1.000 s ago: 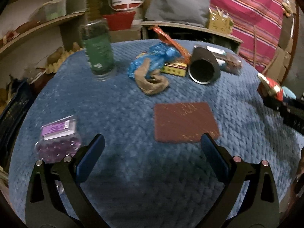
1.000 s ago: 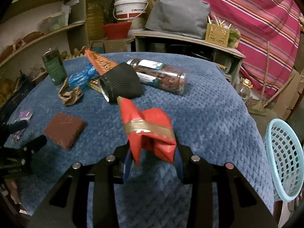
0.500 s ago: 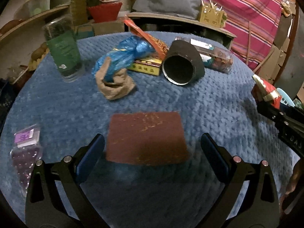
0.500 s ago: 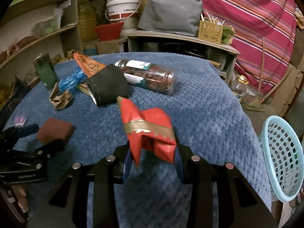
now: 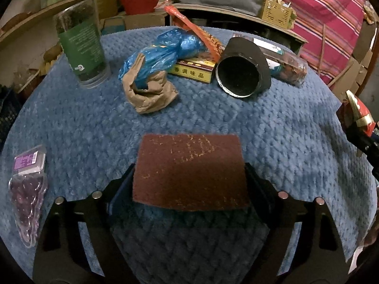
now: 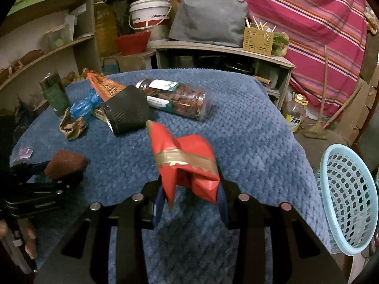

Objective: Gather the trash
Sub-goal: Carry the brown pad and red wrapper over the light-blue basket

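Note:
My left gripper (image 5: pixel 189 184) is closed against both sides of a flat brown scouring pad (image 5: pixel 189 170) on the blue blanket; the pad hides the fingertips. The pad also shows in the right wrist view (image 6: pixel 65 163). My right gripper (image 6: pixel 189 196) is shut on a crumpled red and gold wrapper (image 6: pixel 184 163), held above the blanket; the wrapper shows at the right edge of the left wrist view (image 5: pixel 357 113). Other trash lies beyond: crumpled brown paper (image 5: pixel 151 94), a blue plastic bag (image 5: pixel 161 52), an orange wrapper (image 5: pixel 194 33).
A black cup on its side (image 5: pixel 241 71), a small box (image 5: pixel 191 71), a clear jar lying down (image 6: pixel 175 99), a green jar upright (image 5: pixel 83 45) and a purple bead packet (image 5: pixel 27 184) are on the blanket. A light blue basket (image 6: pixel 348 201) stands right of the table.
My left gripper moved forward over the brown pad and its fingers closed in on the pad's sides. My right gripper kept hold of the red wrapper and shifted slightly.

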A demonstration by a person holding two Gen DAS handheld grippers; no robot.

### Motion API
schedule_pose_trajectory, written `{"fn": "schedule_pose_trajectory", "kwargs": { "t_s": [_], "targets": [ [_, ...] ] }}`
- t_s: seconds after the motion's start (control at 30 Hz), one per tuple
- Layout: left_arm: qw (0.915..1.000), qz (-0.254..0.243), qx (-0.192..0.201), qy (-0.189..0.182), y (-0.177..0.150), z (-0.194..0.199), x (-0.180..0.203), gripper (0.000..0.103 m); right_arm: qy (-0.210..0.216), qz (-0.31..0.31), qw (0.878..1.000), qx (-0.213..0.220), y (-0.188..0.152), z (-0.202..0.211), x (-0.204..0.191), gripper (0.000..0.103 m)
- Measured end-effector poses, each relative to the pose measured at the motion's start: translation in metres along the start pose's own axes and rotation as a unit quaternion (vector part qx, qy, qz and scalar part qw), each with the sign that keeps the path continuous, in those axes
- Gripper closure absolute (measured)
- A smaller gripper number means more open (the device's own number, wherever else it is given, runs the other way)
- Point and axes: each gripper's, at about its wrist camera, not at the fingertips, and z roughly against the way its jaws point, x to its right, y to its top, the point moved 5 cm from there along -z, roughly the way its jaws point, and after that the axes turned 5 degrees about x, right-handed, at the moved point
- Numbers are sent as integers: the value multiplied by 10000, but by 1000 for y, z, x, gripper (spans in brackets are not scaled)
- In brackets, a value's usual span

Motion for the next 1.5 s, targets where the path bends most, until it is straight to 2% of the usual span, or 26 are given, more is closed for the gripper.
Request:
{"fn": "schedule_pose_trajectory", "kwargs": {
  "t_s": [0.13,0.5,0.8,1.0,1.3,1.5],
  "targets": [
    [10000,-32,51,76,0,4,-2,19,-34,82,10000,-1,-2,-1,-1,65],
    [9976,-58,609,335,11,30,-6,20,-57,322,9994,109,-4,2,-5,65],
    [9944,-274,941,387,28,47,18,20,-177,168,9989,406,14,20,34,65],
    [9915,-531,1152,291,44,58,58,20,-386,-186,9976,548,25,32,88,65],
    [9850,-1035,1321,-392,53,58,172,20,-1079,-489,9912,593,14,58,185,65],
    [9789,-1303,1241,-970,43,43,256,20,-1464,-828,9843,533,-5,71,249,65]
  ]
}}
